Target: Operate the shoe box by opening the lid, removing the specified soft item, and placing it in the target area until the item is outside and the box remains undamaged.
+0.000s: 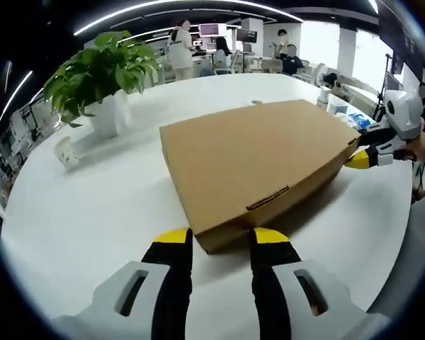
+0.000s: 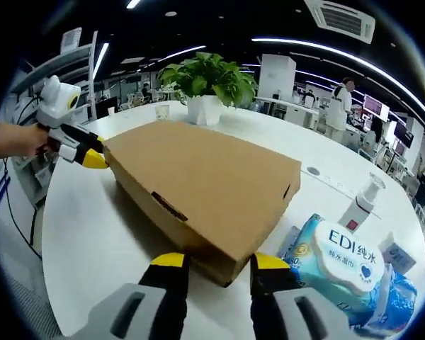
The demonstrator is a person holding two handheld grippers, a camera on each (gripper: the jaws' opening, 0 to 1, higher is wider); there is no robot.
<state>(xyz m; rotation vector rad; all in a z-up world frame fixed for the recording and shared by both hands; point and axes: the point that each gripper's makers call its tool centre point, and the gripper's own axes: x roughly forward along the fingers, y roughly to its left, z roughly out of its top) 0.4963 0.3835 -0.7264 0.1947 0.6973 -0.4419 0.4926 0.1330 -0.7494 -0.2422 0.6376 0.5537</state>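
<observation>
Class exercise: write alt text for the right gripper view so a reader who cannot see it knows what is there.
A closed brown cardboard shoe box lies on a white table, its near corner between the open jaws of the right gripper. The left gripper meets the box's far corner. A potted plant stands behind the box and a wet wipes pack lies beside it.

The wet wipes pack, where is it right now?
In the right gripper view, the wet wipes pack lies on the white table at lower right, beside the closed cardboard box's near corner, with a spray bottle just behind it.
</observation>
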